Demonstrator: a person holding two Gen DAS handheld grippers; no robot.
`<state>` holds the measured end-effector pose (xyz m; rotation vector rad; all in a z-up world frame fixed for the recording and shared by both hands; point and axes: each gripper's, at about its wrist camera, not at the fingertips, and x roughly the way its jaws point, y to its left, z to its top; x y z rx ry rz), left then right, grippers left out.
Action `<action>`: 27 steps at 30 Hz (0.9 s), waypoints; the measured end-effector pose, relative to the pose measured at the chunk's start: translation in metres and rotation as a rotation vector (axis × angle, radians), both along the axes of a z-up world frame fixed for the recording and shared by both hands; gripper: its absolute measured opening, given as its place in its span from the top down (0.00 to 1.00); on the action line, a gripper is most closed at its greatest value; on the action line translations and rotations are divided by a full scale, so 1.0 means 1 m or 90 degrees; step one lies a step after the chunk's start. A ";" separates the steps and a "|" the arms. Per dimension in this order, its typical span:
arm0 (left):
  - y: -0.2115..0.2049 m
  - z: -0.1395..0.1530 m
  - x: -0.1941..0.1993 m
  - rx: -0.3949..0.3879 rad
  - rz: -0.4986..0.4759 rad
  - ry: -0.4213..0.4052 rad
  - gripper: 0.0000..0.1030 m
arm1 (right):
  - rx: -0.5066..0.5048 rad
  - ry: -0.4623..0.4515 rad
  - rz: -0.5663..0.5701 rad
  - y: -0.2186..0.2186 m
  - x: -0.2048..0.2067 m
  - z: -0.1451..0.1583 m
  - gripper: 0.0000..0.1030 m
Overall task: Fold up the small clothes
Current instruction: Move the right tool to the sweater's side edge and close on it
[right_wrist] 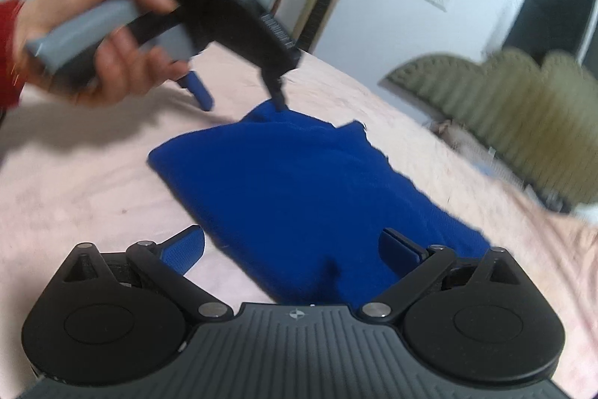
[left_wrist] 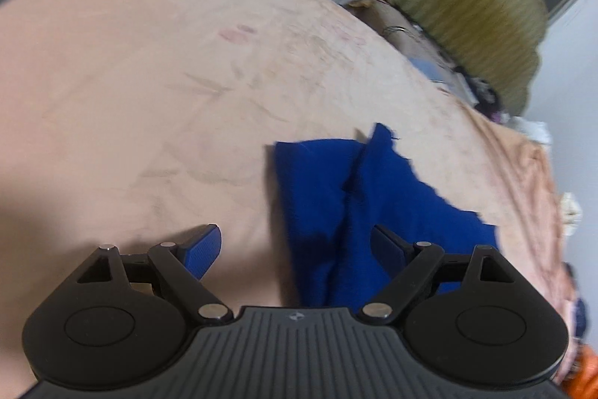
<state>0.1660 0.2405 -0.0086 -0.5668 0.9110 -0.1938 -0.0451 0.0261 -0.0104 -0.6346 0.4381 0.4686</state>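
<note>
The left gripper point(left_wrist: 297, 249), seen from its own camera, has its 2 fingers spread wide with nothing between the pads; in the right wrist view the same tool point(right_wrist: 243, 100) sits at the upper left, carried by a hand point(right_wrist: 112, 36) with a red sleeve, its far finger reaching down at the far left corner of the blue garment point(right_wrist: 299, 197), though blur prevents confirming contact. The garment lies on a pink bedsheet point(left_wrist: 130, 81), partly bunched, with a raised ridge running near to far; in the left wrist view it sits to the right of the tool's centre line, under the right finger only. Its long axis, in the right wrist view, runs from the far left corner to the near right edge. The right gripper point(right_wrist: 291, 249) also stands spread apart and empty, positioned over the garment's near edge. Judgement: each tool is nearest 1 end of that axis, so the next grasp likely calls for the left tool to shift right onto the cloth. A green headboard point(right_wrist: 504, 107) stands far right.
</note>
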 end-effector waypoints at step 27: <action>-0.059 -0.019 0.089 -0.049 -0.106 0.009 0.71 | -0.089 -0.078 0.054 0.066 0.027 -0.035 0.70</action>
